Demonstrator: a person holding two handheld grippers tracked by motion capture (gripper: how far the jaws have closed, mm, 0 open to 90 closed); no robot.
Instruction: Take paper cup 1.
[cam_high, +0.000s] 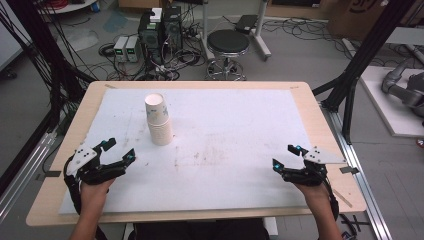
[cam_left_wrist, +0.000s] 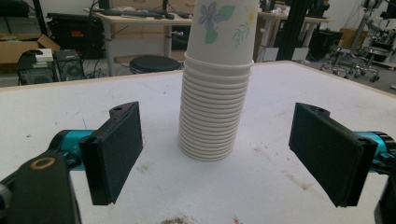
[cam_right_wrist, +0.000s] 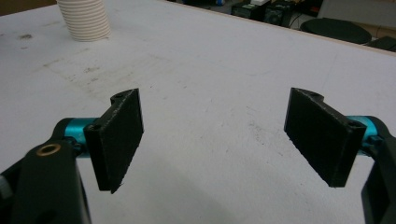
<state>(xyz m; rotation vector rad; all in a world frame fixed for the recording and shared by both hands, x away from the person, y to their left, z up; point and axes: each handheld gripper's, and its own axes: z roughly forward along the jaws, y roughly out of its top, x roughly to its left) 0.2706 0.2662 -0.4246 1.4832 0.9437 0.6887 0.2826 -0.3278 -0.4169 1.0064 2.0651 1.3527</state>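
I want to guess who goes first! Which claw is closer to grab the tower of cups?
Probably the left claw. It is open, and the cup stack stands just ahead of it, framed between its jaws. The right claw is open too, but sits far across the table.

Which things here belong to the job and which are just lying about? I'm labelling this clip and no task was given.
Likely the job:
- stack of paper cups
- left tongs, open, aimed at the stack
- right tongs, open

Just lying about:
- black stool
- computer towers
- floor cables

White, flower-printed paper cups (cam_left_wrist: 215, 88)
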